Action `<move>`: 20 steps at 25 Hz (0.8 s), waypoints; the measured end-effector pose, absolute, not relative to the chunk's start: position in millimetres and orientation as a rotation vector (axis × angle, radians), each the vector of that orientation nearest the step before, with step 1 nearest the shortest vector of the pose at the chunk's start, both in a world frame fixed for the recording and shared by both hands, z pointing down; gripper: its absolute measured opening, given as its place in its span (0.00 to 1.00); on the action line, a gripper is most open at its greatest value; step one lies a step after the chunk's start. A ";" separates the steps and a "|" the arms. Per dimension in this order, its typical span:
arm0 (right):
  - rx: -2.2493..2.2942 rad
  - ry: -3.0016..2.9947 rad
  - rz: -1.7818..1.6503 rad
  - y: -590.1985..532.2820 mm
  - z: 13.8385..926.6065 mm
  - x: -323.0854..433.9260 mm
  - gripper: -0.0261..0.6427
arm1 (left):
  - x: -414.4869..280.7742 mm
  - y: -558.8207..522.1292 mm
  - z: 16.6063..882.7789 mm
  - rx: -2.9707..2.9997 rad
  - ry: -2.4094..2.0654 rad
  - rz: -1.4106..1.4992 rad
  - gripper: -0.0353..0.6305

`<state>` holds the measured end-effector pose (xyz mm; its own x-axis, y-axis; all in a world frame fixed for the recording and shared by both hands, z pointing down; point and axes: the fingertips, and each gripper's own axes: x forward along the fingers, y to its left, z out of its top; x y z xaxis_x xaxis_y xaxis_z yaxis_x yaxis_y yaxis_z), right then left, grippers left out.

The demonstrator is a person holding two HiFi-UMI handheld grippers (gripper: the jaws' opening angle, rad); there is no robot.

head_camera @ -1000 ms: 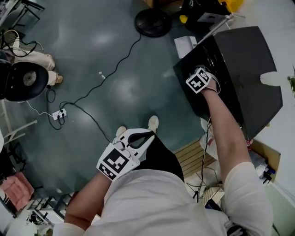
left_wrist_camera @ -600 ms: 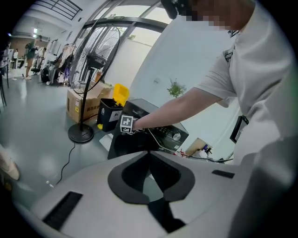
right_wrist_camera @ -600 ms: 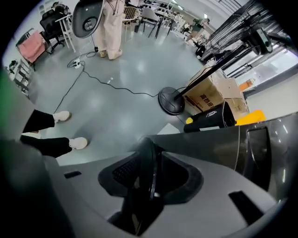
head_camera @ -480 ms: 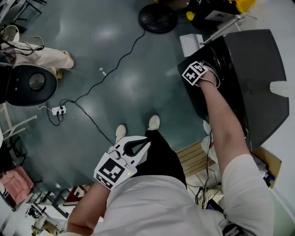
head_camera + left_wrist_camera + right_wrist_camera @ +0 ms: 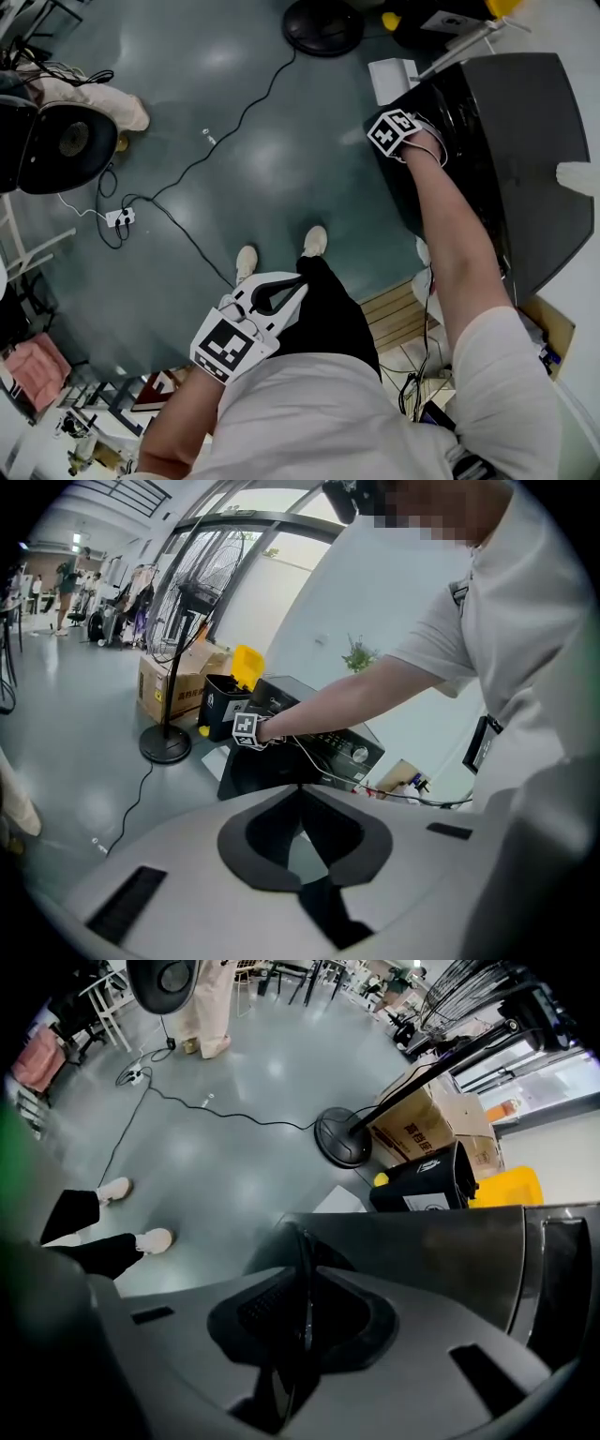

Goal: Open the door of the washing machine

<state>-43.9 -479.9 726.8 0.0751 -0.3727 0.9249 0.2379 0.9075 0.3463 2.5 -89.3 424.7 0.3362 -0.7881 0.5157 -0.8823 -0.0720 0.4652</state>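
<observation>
The washing machine (image 5: 525,141) is a dark grey box at the right, and its glossy black door (image 5: 441,164) faces the floor side. My right gripper (image 5: 398,141) points down over the top front edge, with its marker cube uppermost. In the right gripper view the right gripper (image 5: 302,1237) is closing its jaws on the thin door edge (image 5: 305,1274), which stands between the pads. My left gripper (image 5: 298,281) hangs by my waist, shut and empty. From the left gripper (image 5: 300,789) the washing machine (image 5: 323,752) shows far ahead.
A fan base (image 5: 323,23) and a white box (image 5: 394,77) stand near the machine. A black cable (image 5: 216,141) runs to a power strip (image 5: 119,217). Another fan (image 5: 56,141) and a person's legs (image 5: 94,98) are at the far left. A wooden pallet (image 5: 394,314) lies by my feet (image 5: 314,241).
My right gripper has reached further over the machine's front and tipped downward. The left gripper has sunk a little toward my waist and stayed shut.
</observation>
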 end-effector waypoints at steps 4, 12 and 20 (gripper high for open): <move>0.123 -1.413 -0.441 -481.2 724.7 -45.4 0.13 | 0.6 -87.4 427.8 1.868 -1.471 0.160 0.08; 0.112 -1.457 -0.362 -476.5 723.3 -49.2 0.12 | -2.2 -85.5 429.1 1.867 -1.474 0.150 0.08; 0.050 -1.478 -0.348 -446.1 726.3 -53.9 0.12 | -8.2 -77.1 430.1 1.856 -1.468 0.142 0.08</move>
